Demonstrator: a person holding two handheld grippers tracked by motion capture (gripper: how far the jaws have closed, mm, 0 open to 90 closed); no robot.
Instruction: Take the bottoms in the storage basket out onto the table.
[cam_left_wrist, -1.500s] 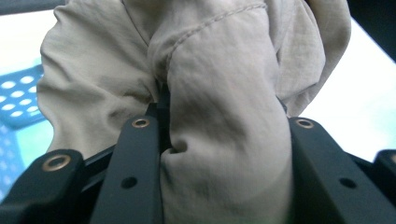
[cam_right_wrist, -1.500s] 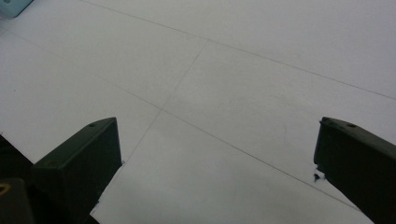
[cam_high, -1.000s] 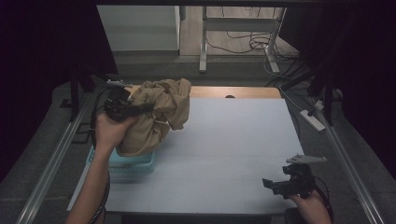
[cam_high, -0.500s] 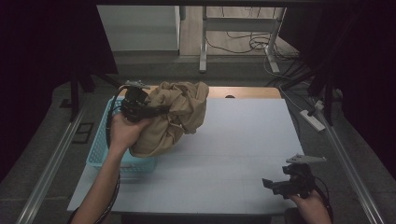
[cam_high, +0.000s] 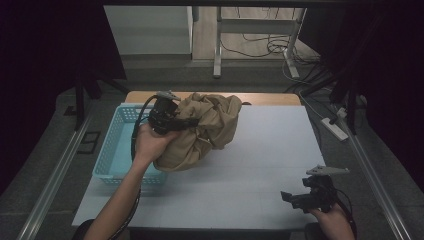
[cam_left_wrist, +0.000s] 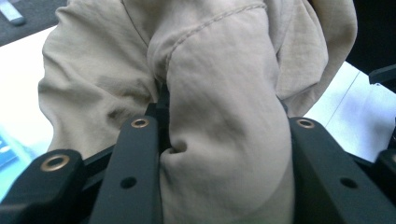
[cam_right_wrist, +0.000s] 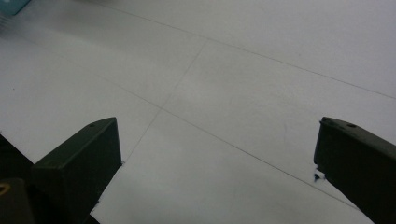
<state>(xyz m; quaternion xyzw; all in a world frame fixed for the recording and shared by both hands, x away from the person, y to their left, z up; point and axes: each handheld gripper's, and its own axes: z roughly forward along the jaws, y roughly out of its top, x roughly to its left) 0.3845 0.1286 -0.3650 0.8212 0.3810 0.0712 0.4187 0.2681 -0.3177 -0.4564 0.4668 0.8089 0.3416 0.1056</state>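
A crumpled tan garment (cam_high: 205, 127) hangs in a bundle over the left part of the white table (cam_high: 270, 150), its lower end touching the surface. My left gripper (cam_high: 187, 122) is shut on a thick fold of that garment (cam_left_wrist: 224, 116), which bulges between the two black jaws in the left gripper view. My right gripper (cam_high: 292, 199) rests low near the front right of the table, held by a hand. Its jaws stand wide apart over bare table (cam_right_wrist: 219, 93) with nothing between them.
A light blue plastic basket (cam_high: 112, 150) sits at the table's left edge, just left of the garment. A wooden strip (cam_high: 270, 98) runs along the far edge. A power strip (cam_high: 336, 128) lies off the table at right, with cables beyond.
My left gripper has carried the tan garment to the right, from over the blue basket toward the table's middle. The right gripper has stayed in place.
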